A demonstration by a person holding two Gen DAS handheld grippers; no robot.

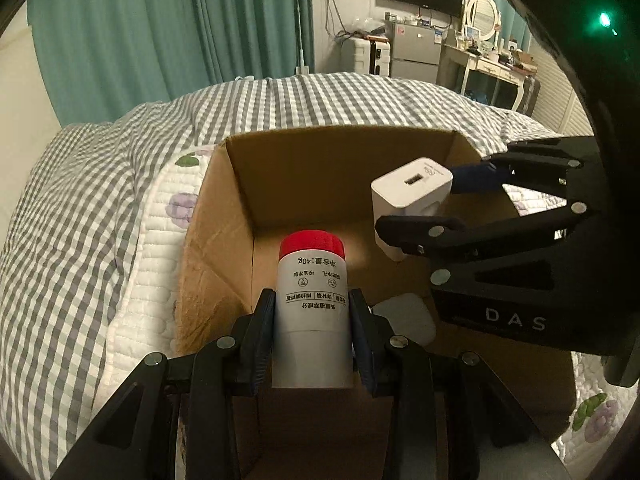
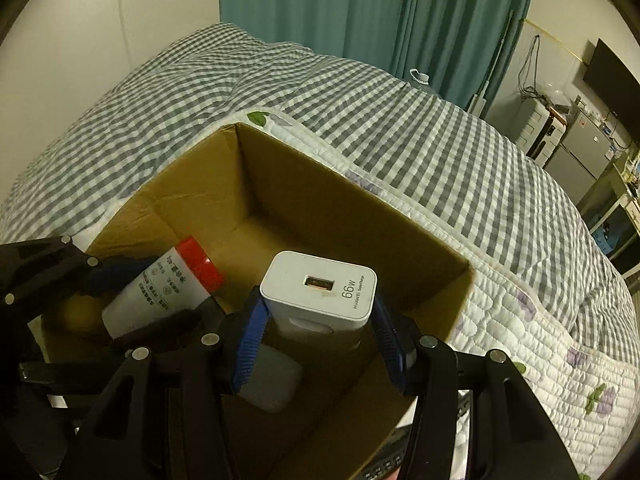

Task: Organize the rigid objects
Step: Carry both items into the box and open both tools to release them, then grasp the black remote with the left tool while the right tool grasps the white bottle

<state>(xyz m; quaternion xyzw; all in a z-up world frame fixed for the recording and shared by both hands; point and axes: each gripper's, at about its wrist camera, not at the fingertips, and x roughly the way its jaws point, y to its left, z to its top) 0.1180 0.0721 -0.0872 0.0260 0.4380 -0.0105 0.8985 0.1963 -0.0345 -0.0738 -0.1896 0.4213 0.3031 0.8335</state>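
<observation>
My left gripper (image 1: pixel 312 316) is shut on a white tube with a red cap (image 1: pixel 311 300) and holds it over the open cardboard box (image 1: pixel 320 168). My right gripper (image 2: pixel 318 328) is shut on a white 66W charger (image 2: pixel 320 292) and holds it over the same box (image 2: pixel 280 184). The right gripper (image 1: pixel 452 204) with the charger (image 1: pixel 408 196) shows at the right of the left wrist view. The left gripper (image 2: pixel 100 292) with the tube (image 2: pixel 164 288) shows at the left of the right wrist view. A white rounded case (image 2: pixel 272 380) lies on the box floor, also seen in the left wrist view (image 1: pixel 408 316).
The box rests on a bed with a grey checked quilt (image 1: pixel 100 200) and a white flowered cover (image 2: pixel 540 320). Teal curtains (image 1: pixel 180 20) hang behind the bed. A dresser with a mirror (image 1: pixel 484 12), a small fridge (image 1: pixel 416 48) and a wall TV stand far back.
</observation>
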